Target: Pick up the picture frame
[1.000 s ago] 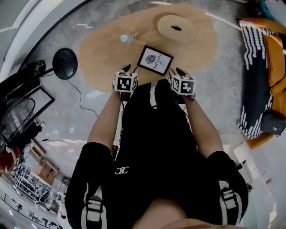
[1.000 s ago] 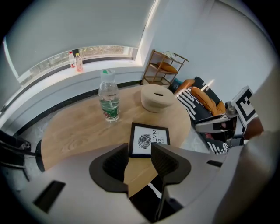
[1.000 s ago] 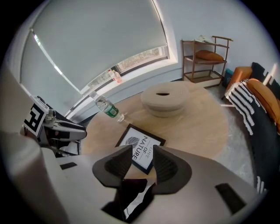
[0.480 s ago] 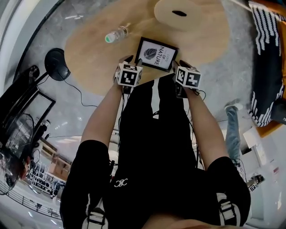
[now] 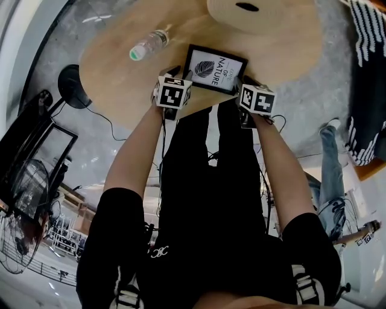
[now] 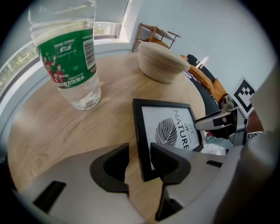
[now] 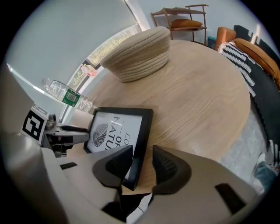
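From above, a round pale wooden table (image 5: 108, 78) stands on a grey speckled floor (image 5: 301, 102), with a black disc-shaped stand (image 5: 72, 87) and its cable to the left and a striped throw (image 5: 368, 72) to the right. The picture frame (image 5: 215, 68) lies flat near the table's near edge, between a clear water bottle (image 5: 148, 45) on its left and a woven bowl (image 5: 265, 15) beyond it. The left gripper (image 5: 181, 75) sits at the frame's left side and the right gripper (image 5: 243, 84) at its right, both arms stretched forward. The left gripper view adds what the head view cannot: its jaws are spread, the frame's left border runs up between them, and a gap shows on the outer side, so nothing is pinched. Here the bottle stands on its base, well apart from the frame, with bare wood between them. The other gripper's tip shows at the frame's far side. The right gripper view shows its own jaws also spread, straddling the frame's right border without closing on it. The frame's near corner lies right at the table's rim. To the right of the frame the tabletop is bare out to its curved edge, with an orange cushion (image 7: 258, 52) past it and a wooden rack (image 7: 186, 17) by the wall.
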`<state>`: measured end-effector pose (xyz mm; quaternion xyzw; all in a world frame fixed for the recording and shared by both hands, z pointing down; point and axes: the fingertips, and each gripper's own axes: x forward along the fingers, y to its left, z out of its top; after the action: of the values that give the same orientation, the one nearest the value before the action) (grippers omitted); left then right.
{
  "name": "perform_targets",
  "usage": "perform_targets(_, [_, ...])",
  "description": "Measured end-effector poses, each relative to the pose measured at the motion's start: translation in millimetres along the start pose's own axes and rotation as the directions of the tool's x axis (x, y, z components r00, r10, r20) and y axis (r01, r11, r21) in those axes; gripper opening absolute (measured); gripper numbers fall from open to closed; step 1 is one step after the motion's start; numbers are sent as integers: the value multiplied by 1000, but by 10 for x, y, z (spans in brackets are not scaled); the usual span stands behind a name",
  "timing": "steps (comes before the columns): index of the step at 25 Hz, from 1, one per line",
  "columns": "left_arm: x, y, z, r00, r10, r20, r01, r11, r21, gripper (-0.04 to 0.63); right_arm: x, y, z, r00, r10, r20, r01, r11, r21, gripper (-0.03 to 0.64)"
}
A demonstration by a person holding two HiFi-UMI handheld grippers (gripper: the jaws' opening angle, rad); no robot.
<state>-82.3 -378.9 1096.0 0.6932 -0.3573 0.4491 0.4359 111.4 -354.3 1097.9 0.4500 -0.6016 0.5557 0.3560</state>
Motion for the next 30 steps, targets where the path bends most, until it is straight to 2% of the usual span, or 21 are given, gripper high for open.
perform_targets(5, [14, 43, -16, 1000, -12, 12, 12, 999, -31, 164, 20, 12, -17, 1000, 7, 17, -8, 1000, 29, 143])
perform_targets(8, [26, 40, -42, 1000, 6, -27, -6, 1000, -6, 158, 31, 54, -36, 1000, 0, 5, 0, 1000, 12, 115])
perform_targets(12, [43, 50, -87, 998, 15, -54, -16, 1000, -21, 150, 37, 108, -65, 999, -33, 0, 33, 999, 13, 104])
perform_targets(14, [32, 51, -109, 998, 10, -58, -11, 1000, -19, 138, 49, 134, -90, 999, -44, -3, 44, 999, 20, 104])
perform_targets(15, [28, 39, -112, 998, 6, -60, -7, 1000, -20, 93, 52, 142, -91, 999, -50, -2, 50, 999, 17, 104])
perform_targets(19, [39, 16, -108, 998, 26, -57, -28, 999, -34, 89, 40, 142, -78, 998, -63, -7, 64, 998, 12, 103])
perform_targets(22, [-33, -50, -149, 997, 0, -74, -5, 998, -68, 86, -44, 155, -88, 998, -60, -11, 61, 998, 9, 100])
perform_targets(26, [-406, -137, -130, 1000, 9, -19, -10, 999, -54, 86, -361, 287, -129, 999, -47, 11, 47, 999, 9, 100])
perform_targets(30, [-990, -296, 38, 997, 35, 63, -30, 997, -66, 86, -901, 492, 17, 998, -15, 64, 17, 1000, -26, 100])
